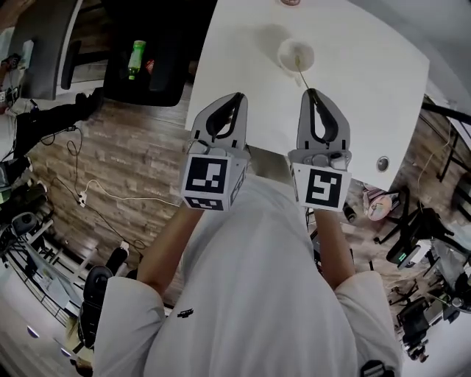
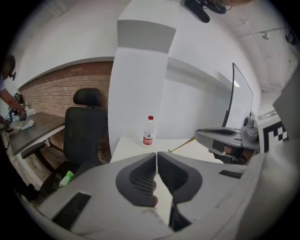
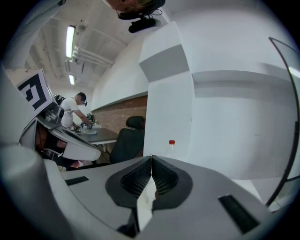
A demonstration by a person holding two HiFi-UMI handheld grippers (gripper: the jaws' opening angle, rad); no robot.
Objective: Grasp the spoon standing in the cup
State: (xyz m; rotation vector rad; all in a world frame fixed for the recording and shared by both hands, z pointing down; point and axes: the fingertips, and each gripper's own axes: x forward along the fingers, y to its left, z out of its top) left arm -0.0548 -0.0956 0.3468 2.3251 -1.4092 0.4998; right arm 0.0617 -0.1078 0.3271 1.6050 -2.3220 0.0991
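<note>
Right gripper (image 1: pixel 312 92) is pinching the spoon (image 1: pixel 302 71) just outside the cup (image 1: pixel 281 53); left gripper (image 1: pixel 239 96) is idling closed, empty. Advise lifting steeply.

I've got the cup (image 1: pixel 295 54) on the table (image 1: pixel 368 88), toward its far side. The spoon (image 1: pixel 302 72) stands in it, handle leaning back to meet the right gripper (image 1: pixel 312 93) just before the cup. The left gripper (image 1: pixel 238 96) sits before the cup, to its left. The bottle (image 1: pixel 291 2) is behind the cup, and the chair (image 1: pixel 140 51) is well left, off the table.
</note>
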